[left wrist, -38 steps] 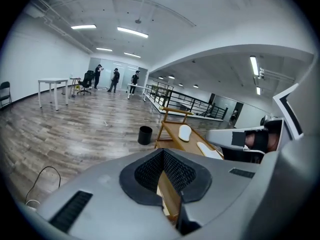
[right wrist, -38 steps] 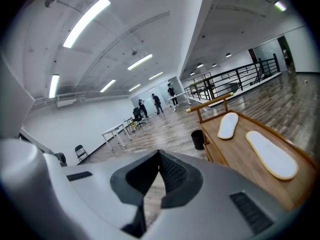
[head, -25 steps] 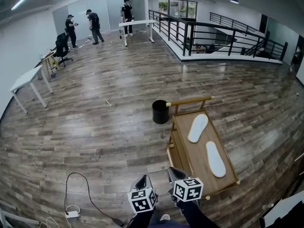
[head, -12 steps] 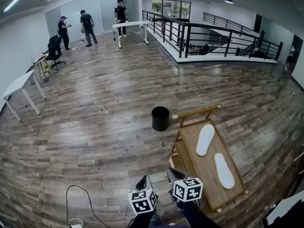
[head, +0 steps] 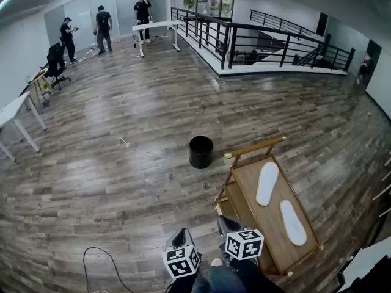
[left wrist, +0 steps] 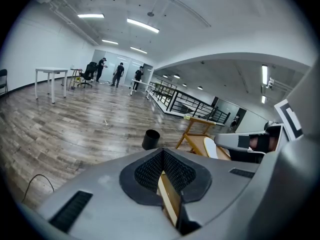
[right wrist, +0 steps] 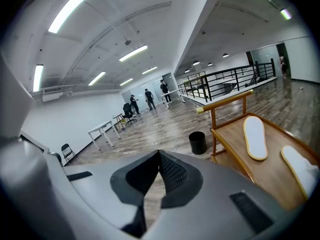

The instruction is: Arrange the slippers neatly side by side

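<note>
Two white slippers lie apart on a wooden cart (head: 252, 212), the far slipper (head: 267, 183) angled and the near slipper (head: 293, 222) behind it to the right. My left gripper (head: 182, 234) and right gripper (head: 226, 223) hang low in front of me, left of the cart, both shut and empty. In the right gripper view the shut jaws (right wrist: 159, 160) face the floor, with the cart (right wrist: 235, 145) and both slippers (right wrist: 254, 130) (right wrist: 298, 165) to their right. The left gripper (left wrist: 162, 157) is also shut, with the cart (left wrist: 196, 140) ahead to its right.
A black bin (head: 201, 152) stands on the plank floor just left of the cart's handle bar (head: 255, 147). A cable (head: 98, 262) loops on the floor at lower left. White tables (head: 12, 112), a black railing (head: 256, 38) and several people (head: 102, 26) are far off.
The head view has swung a little: the bin, the cart and the far people sit slightly shifted in the picture. Both grippers stay shut in the same low place.
</note>
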Action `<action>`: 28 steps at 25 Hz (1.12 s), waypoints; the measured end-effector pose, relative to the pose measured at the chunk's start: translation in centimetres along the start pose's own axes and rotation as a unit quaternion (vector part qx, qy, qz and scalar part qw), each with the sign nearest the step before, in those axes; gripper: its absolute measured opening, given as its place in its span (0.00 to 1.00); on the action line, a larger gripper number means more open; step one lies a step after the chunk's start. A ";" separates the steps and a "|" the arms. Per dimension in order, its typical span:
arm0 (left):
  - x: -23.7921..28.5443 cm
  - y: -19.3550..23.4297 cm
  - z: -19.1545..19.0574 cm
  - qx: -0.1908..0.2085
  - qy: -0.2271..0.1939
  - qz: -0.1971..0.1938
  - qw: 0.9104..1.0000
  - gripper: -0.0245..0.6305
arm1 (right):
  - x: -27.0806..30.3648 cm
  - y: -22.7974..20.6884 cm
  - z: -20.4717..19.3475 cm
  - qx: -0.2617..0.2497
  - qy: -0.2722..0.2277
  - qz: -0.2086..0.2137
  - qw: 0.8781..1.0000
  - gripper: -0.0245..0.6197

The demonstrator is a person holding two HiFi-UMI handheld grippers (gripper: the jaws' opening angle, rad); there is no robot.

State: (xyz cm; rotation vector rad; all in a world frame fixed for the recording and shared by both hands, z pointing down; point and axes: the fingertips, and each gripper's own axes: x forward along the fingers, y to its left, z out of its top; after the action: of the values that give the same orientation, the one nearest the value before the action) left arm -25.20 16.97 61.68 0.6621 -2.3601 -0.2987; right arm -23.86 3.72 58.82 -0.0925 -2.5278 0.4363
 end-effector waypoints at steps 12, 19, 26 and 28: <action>11.2 -6.7 5.7 0.057 0.022 -0.051 0.997 0.04 | 3.7 -9.5 7.3 0.034 -0.039 -0.043 0.998 0.03; 17.9 -17.6 6.0 0.124 0.040 -0.127 0.983 0.04 | 0.8 -20.0 10.2 0.077 -0.091 -0.106 0.987 0.03; 20.2 -29.0 1.3 0.206 0.102 -0.237 0.944 0.04 | -8.8 -29.6 7.0 0.164 -0.136 -0.233 0.949 0.03; 20.5 -32.2 0.1 0.230 0.111 -0.270 0.929 0.04 | -11.7 -31.9 5.9 0.187 -0.149 -0.273 0.932 0.03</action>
State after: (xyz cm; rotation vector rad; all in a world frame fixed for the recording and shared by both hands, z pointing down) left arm -26.40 -21.16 60.60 1.4918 -1.9975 0.1056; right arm -16.44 -29.98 58.54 0.8594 -2.5537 0.7254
